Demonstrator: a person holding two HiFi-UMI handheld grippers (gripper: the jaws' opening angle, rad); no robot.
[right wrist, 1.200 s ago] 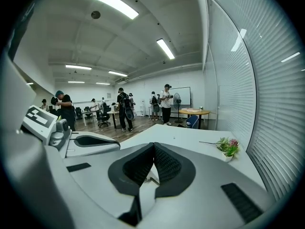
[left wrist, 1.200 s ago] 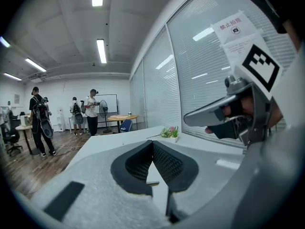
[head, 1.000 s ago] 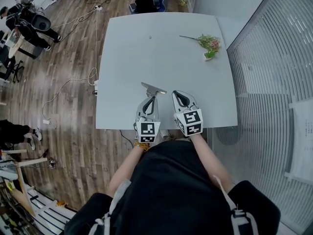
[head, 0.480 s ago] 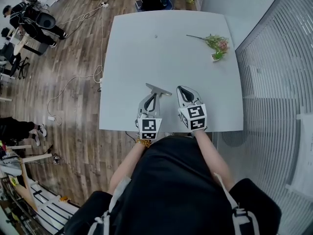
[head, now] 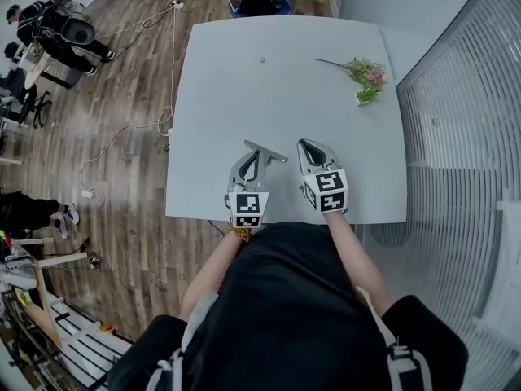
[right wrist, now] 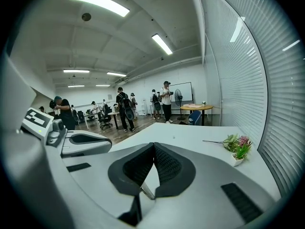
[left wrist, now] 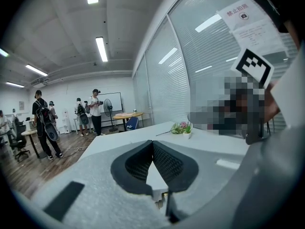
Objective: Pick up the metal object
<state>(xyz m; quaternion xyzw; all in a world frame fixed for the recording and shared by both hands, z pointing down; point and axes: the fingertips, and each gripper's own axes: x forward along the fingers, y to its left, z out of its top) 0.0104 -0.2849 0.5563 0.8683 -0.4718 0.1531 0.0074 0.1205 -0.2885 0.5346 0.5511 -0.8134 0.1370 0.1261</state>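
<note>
Metal object lies by my left gripper, clenched empty like my right gripper; the pot holds flowers.

Ceiling strip lights flood the office evenly, leaving the white table pale and almost shadowless. Fisheye lenses bow the window blinds, darken the corners and soften the left gripper nearest its camera.

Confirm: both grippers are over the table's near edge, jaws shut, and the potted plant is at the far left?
One error: the potted plant sits at the table's far right, as the head view shows. The rest holds: the left gripper and right gripper are over the near edge, jaws shut.
</note>
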